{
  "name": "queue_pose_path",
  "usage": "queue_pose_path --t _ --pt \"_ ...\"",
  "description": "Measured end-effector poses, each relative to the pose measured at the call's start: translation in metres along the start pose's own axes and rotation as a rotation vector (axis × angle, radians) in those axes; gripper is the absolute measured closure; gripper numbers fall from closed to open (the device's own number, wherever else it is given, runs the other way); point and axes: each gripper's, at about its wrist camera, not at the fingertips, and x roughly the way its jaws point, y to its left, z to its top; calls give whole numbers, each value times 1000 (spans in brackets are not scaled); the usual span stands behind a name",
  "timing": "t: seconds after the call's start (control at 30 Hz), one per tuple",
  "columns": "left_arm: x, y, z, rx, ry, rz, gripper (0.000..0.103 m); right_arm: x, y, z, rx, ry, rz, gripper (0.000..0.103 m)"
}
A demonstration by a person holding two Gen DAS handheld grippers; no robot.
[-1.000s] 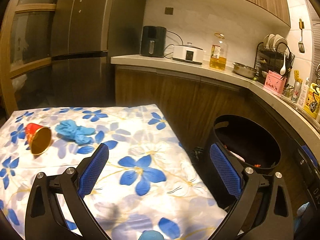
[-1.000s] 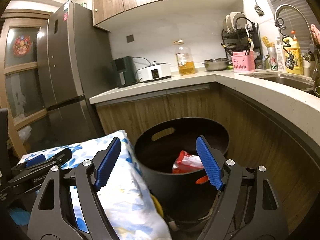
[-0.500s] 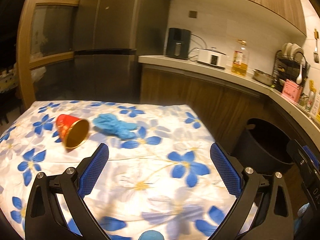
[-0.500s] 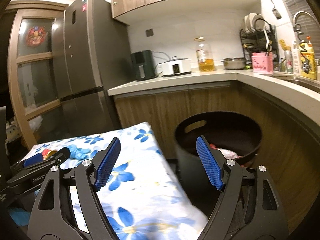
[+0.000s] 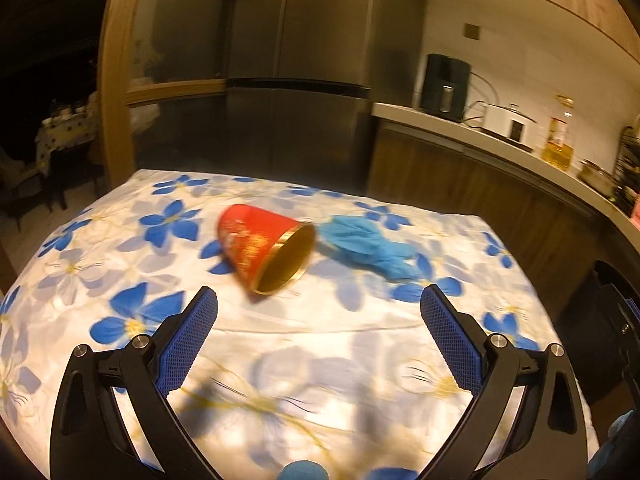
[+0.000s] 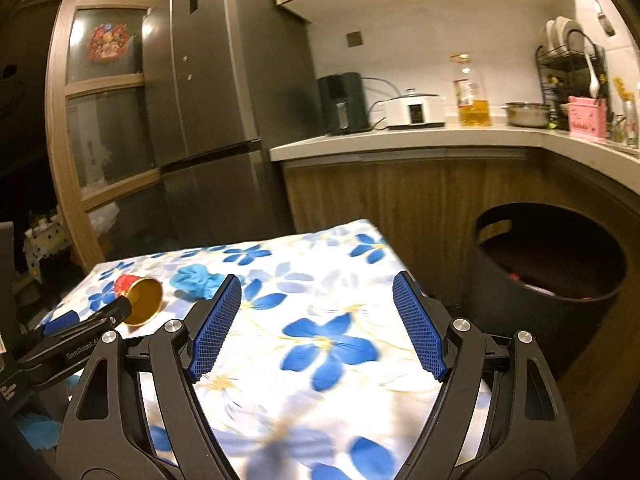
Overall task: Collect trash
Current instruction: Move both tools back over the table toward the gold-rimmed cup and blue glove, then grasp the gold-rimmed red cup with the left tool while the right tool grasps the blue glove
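A red paper cup [image 5: 264,246] with a gold inside lies on its side on the flowered tablecloth [image 5: 320,360], its mouth toward me. A crumpled blue glove [image 5: 366,246] lies just right of it. My left gripper [image 5: 318,320] stands open and empty, short of the cup. My right gripper [image 6: 316,308] is open and empty over the cloth. In the right wrist view the cup [image 6: 140,298] and glove [image 6: 196,280] lie far left, with the left gripper's finger [image 6: 80,326] reaching toward the cup. The black bin [image 6: 548,276] stands on the floor at right with trash inside.
A kitchen counter [image 6: 400,140] with appliances, an oil bottle [image 6: 472,100] and a dish rack runs behind the table. A tall fridge [image 6: 208,100] stands at the back left. The bin's dark edge [image 5: 616,320] shows at the right of the left wrist view.
Both grippers have swung left, away from the bin and over the table. The cup and glove now sit nearer and more central in the left wrist view. Both jaws have stayed open.
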Motion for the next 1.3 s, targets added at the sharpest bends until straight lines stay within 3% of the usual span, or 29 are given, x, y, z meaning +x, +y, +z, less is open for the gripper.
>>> queue_pose_path --t 0.2,0.53,0.77,1.07,1.17,1.23,1.3 --pt "22 12 8 4 -16 49 6 35 27 1 -4 16 37 26" --pt "67 20 23 -4 41 82 6 90 62 -3 -35 75 70 26" --pt "89 25 27 -22 108 105 17 118 78 -1 -27 111 102 26" --pt "113 41 21 -100 220 72 53 136 94 1 -38 144 119 26" --pt "115 48 19 -140 233 46 70 140 100 -1 -51 158 126 26" --pt "115 53 18 -168 233 30 90 143 104 -2 -62 168 130 26" --pt "112 61 17 -200 226 15 94 147 110 -3 -74 179 129 28"
